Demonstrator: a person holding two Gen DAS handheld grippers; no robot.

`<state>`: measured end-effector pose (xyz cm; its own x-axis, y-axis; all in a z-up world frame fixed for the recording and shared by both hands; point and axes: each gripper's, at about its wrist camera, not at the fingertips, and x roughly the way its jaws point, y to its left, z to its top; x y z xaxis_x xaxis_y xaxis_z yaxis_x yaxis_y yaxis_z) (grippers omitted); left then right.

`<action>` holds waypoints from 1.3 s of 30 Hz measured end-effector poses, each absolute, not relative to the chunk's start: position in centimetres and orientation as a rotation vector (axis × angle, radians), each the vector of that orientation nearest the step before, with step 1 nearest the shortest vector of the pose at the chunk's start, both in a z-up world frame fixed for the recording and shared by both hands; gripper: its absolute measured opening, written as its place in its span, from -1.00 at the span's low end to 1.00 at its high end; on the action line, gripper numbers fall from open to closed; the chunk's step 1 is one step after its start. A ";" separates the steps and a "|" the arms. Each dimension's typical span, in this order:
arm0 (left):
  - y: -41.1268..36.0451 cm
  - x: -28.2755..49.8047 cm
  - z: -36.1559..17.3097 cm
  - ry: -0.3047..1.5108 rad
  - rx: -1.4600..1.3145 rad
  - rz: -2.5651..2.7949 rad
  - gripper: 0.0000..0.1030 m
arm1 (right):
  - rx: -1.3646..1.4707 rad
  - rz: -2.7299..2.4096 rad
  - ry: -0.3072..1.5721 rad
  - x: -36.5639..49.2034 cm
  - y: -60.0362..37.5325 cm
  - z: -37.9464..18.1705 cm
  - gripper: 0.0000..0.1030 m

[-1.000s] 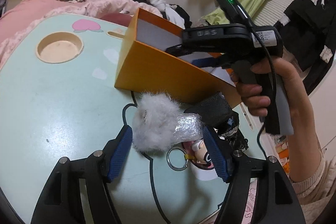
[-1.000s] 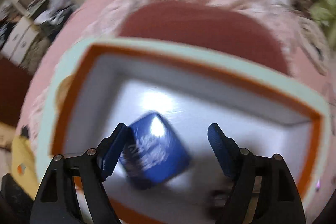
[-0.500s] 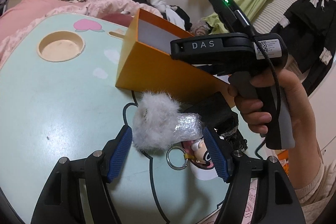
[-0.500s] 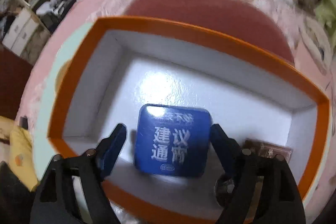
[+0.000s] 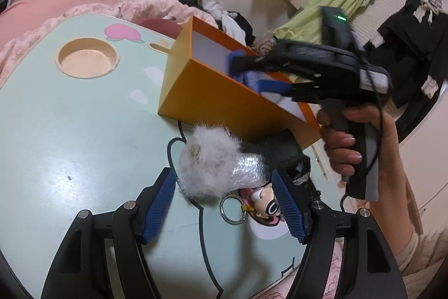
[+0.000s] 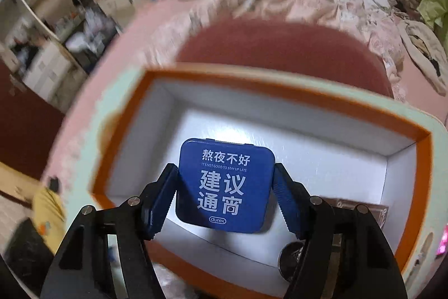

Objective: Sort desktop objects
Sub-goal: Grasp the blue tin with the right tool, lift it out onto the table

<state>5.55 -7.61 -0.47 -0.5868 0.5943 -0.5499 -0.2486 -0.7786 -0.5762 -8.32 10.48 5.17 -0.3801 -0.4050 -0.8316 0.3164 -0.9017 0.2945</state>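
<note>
Inside the orange box (image 6: 420, 175), over its white floor, a blue tin (image 6: 225, 185) is pinched flat between the pads of the right gripper (image 6: 225, 198), one pad pressed to each side edge. The tin appears to hang just above the floor rather than rest on it, though this cannot be told for certain. A slip is judged possible, since the tin's sides are smooth and only narrow edges are gripped; a tilt of the wrist could let it pivot. A brown packet (image 6: 355, 208) and a round dark object (image 6: 291, 257) lie in the near right corner, so a tin set down toward that side could land on them. The near wall of the box stands close under the fingers and could be clipped when the tool is drawn back; more free floor is seen to the left and behind the tin.

On the pale green table (image 5: 70, 131), the left gripper (image 5: 224, 203) is held spread around a white fluffy ball (image 5: 207, 161), nothing yet being clamped. A keyring figure (image 5: 263, 208) and a black pouch (image 5: 282, 152) lie touching the ball, so these could be dragged along or caught if the jaws are brought together carelessly. Open tabletop is left toward the round recess (image 5: 86, 62).
</note>
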 end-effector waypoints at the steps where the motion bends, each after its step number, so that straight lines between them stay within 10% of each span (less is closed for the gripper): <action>1: -7.8 5.5 -0.2 -0.618 -1.033 2.357 0.38 | 1.370 -2.307 -0.154 -8.0 11.0 6.0 0.32; 24: -6.8 -0.3 9.7 -0.578 -0.886 2.337 0.58 | 1.030 -2.107 -0.527 2.3 16.1 6.3 0.37; 39: 11.6 -8.8 4.5 -0.211 -1.503 1.904 0.35 | 1.009 -2.127 -0.584 9.1 19.0 2.8 0.48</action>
